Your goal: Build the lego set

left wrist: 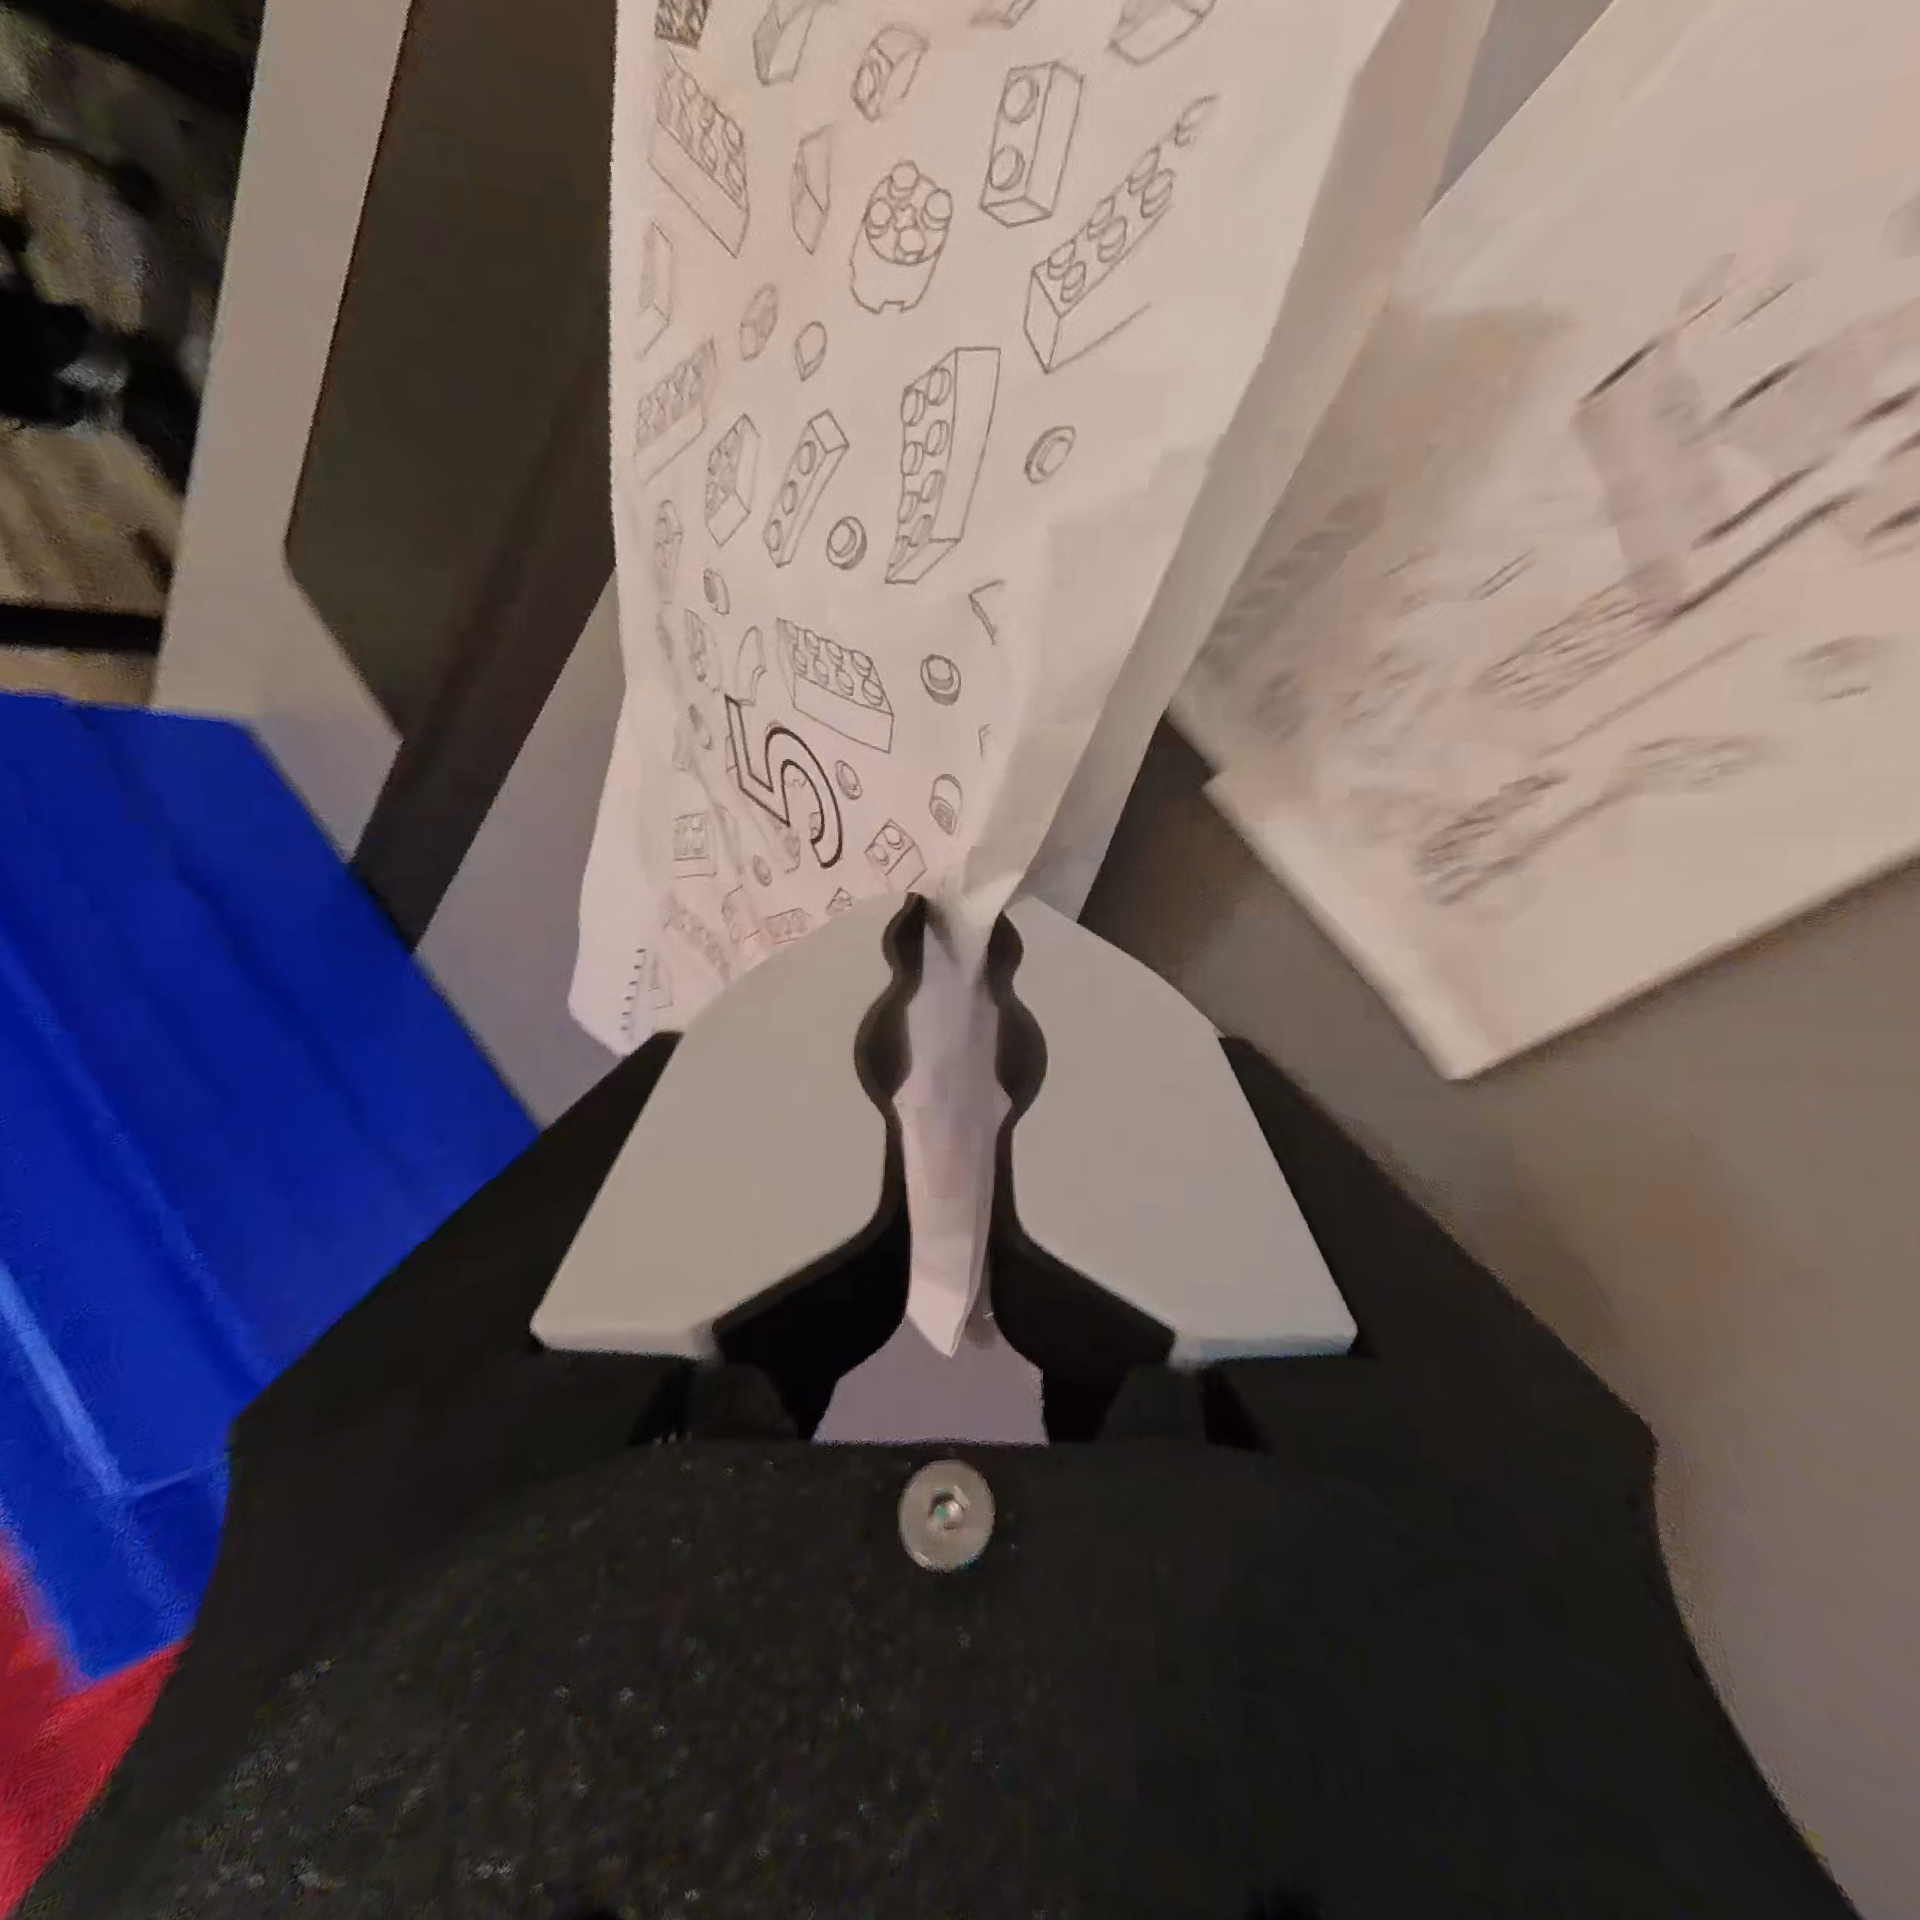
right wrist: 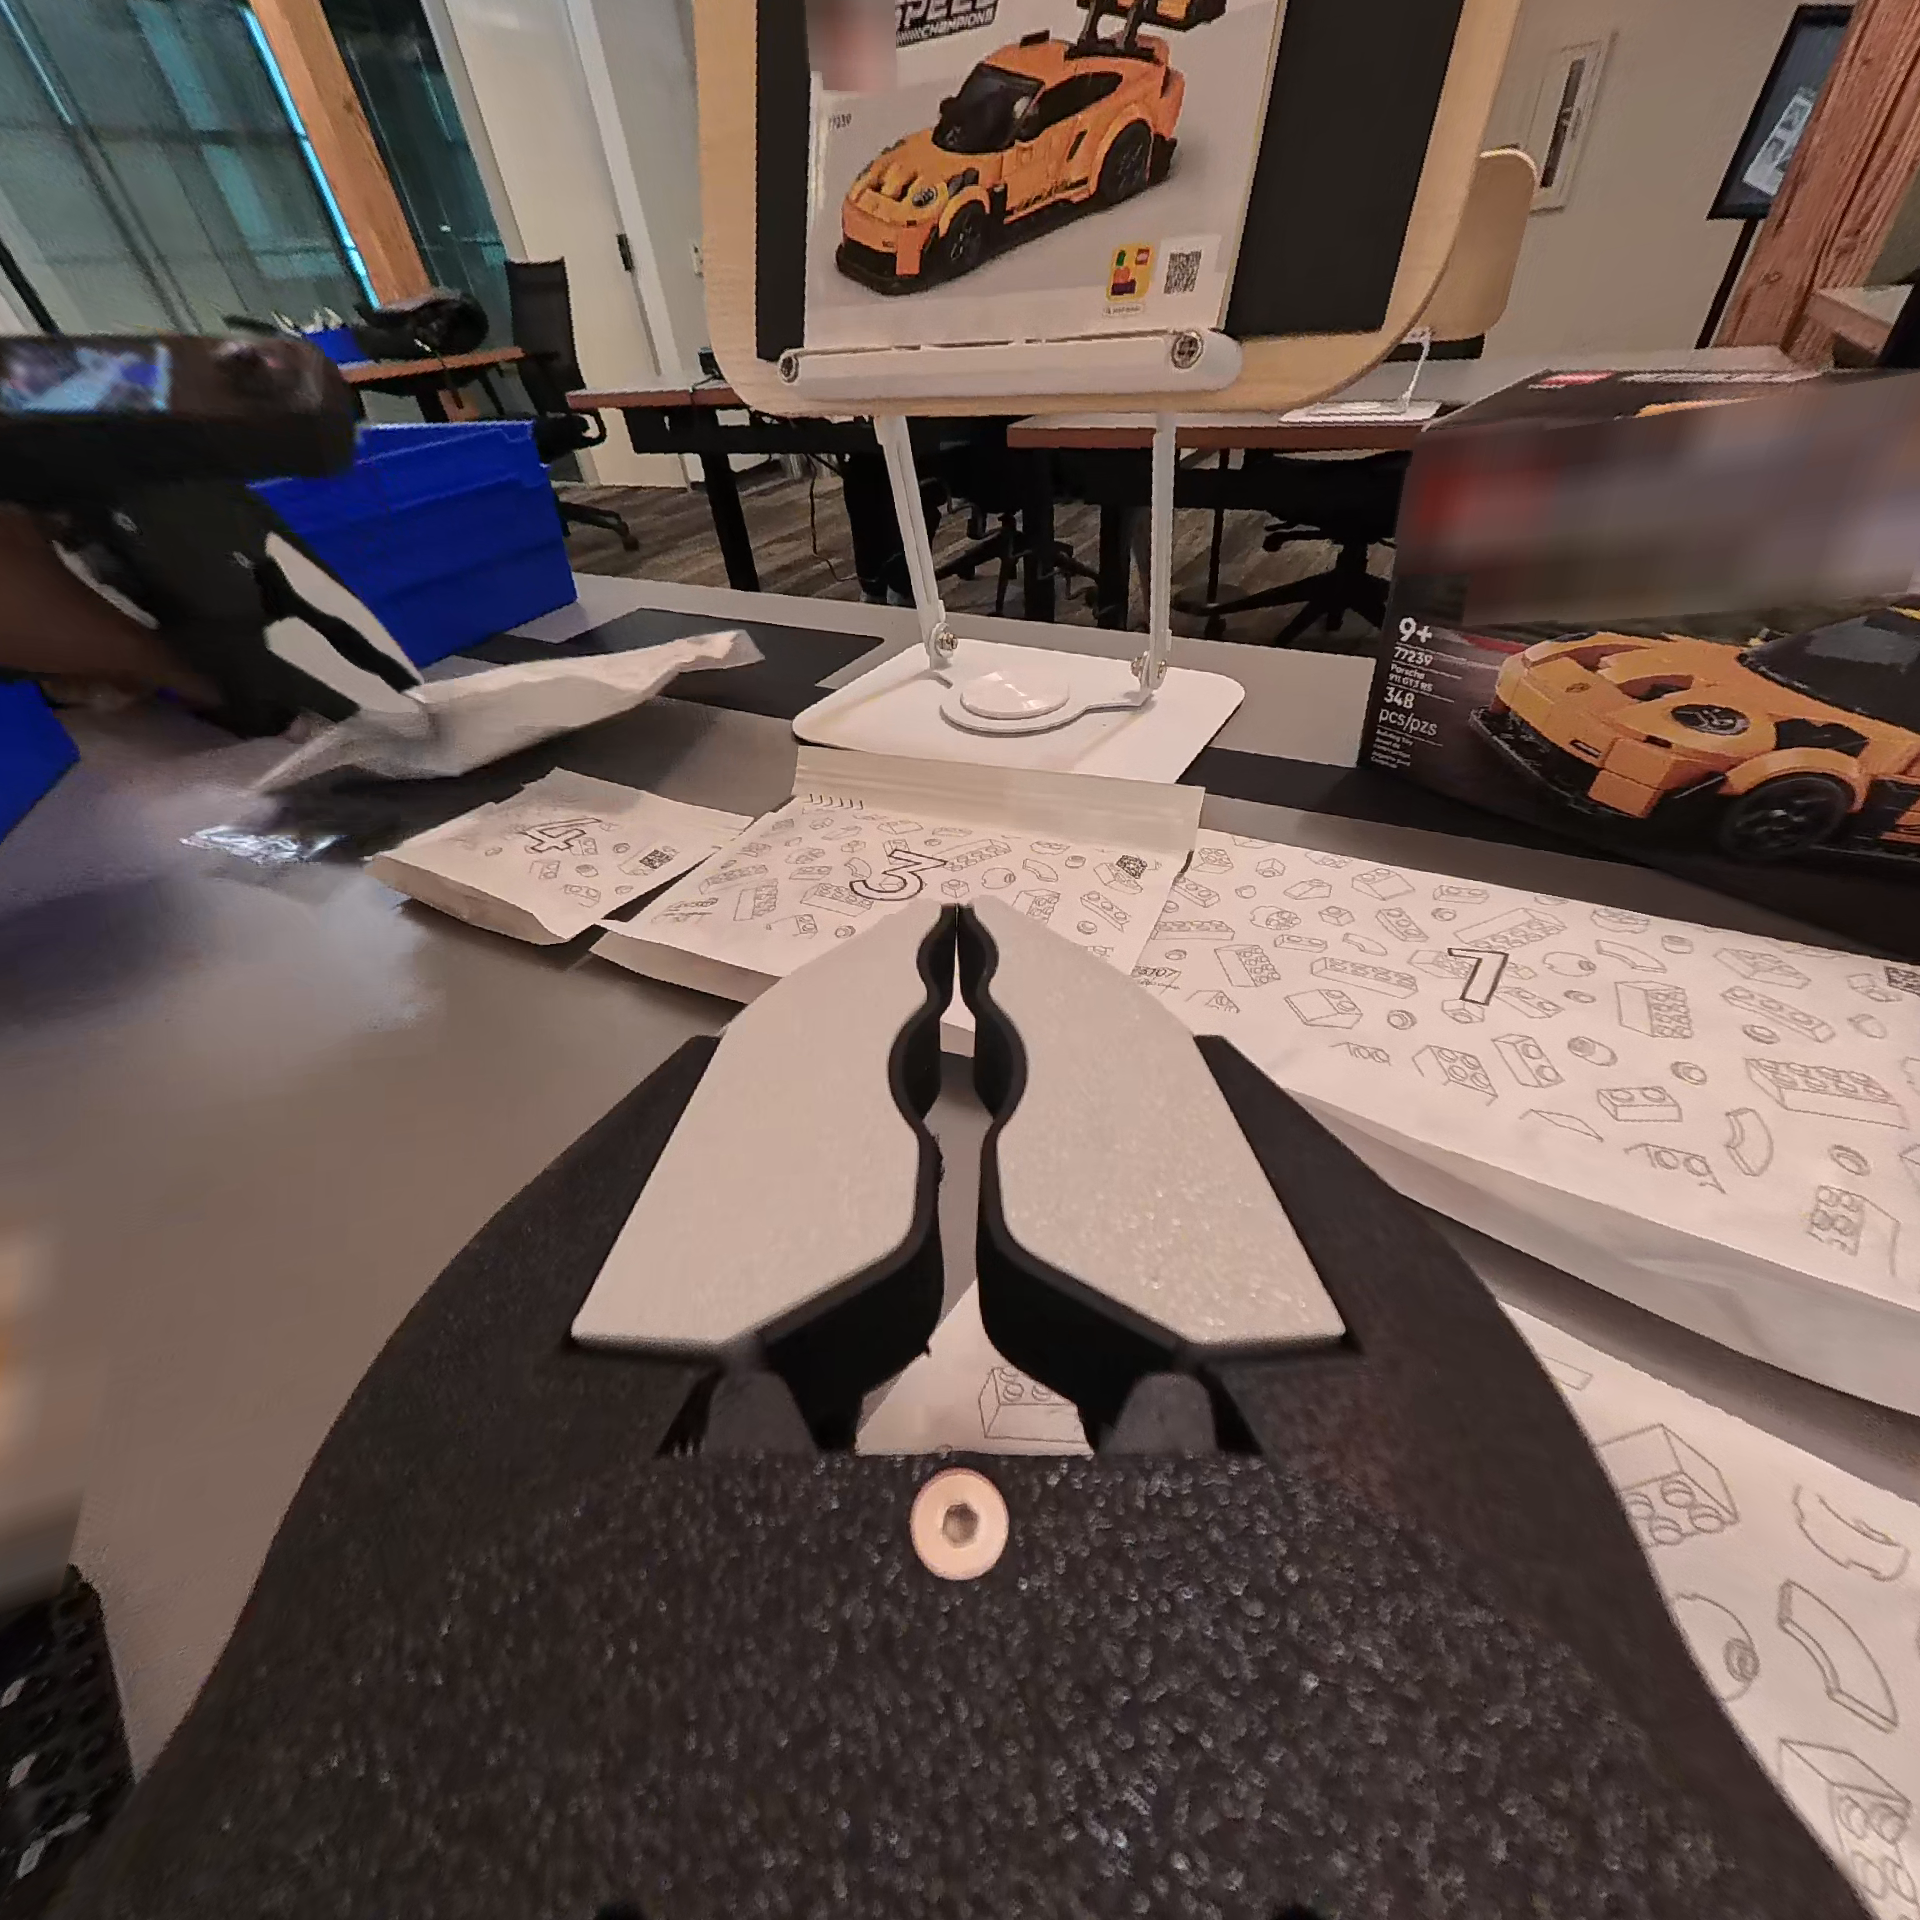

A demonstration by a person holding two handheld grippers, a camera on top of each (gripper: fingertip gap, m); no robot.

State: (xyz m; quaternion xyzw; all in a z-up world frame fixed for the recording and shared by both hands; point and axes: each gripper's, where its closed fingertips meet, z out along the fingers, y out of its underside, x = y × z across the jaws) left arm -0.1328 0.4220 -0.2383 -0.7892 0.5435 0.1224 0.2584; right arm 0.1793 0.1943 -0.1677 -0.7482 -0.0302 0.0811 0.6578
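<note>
Grey bench point(right wrist: 312, 1091) carries everything. Blue plastic crates point(right wrist: 436, 520) far left; black cardboard set box point(right wrist: 1621, 665) picturing an orange car far right. White-and-wood stand point(right wrist: 1018, 686) holds the instruction booklet point(right wrist: 1029, 177) at far centre. White paper brick-printed bags point(right wrist: 1455, 1049) lie flat mid-bench. Left gripper point(left wrist: 951, 935): jaws clamped on one white paper bag point(left wrist: 883, 416), lifted at left. Right gripper point(right wrist: 958, 925): jaws closed, holding nothing, near centre above the bags.

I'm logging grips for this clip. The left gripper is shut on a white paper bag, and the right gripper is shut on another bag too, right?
Not quite. The right gripper is shut but holds nothing, as the right wrist view shows; the bags lie on the table beyond it. The left gripper is indeed shut on a white paper bag.
</note>
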